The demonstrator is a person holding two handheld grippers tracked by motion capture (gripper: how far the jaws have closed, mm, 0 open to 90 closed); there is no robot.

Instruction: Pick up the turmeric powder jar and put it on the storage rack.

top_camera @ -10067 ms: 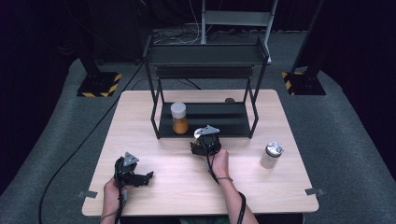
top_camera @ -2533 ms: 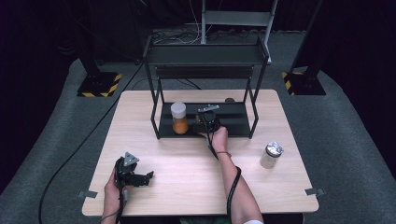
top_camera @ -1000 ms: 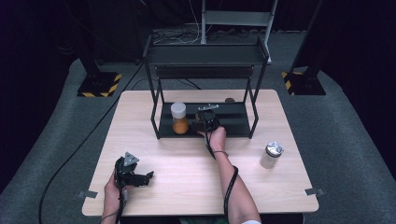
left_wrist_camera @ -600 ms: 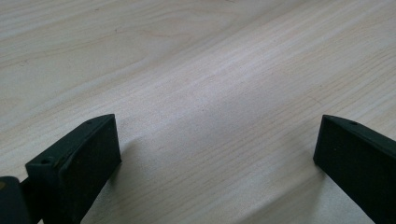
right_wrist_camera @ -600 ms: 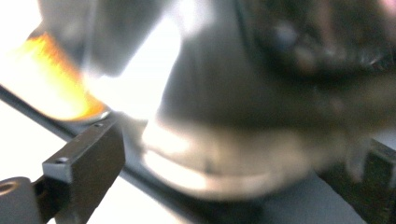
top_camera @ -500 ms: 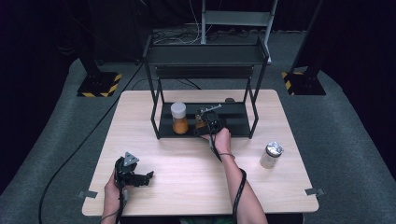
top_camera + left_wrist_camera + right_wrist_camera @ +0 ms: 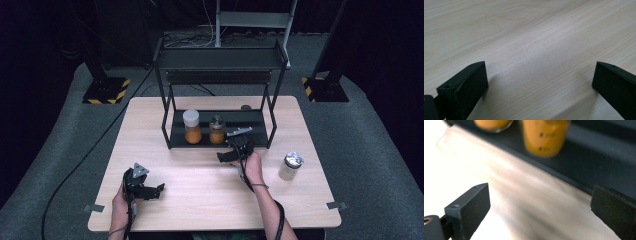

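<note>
Through the right gripper view I see my right gripper (image 7: pixel 537 212) with its two black jaws standing wide apart, one at seven o'clock and one at four o'clock, nothing between them but the pale wooden table (image 7: pixel 529 210). They have just been opening. At twelve o'clock a small jar of orange powder (image 7: pixel 545 137) stands upright on the dark shelf tray (image 7: pixel 594 162), blurred, with dark print on its side that I cannot read. At eleven o'clock the bottom of a second orange jar (image 7: pixel 492 124) sits on the same tray. The tray's front edge runs diagonally from ten o'clock to three o'clock.
</note>
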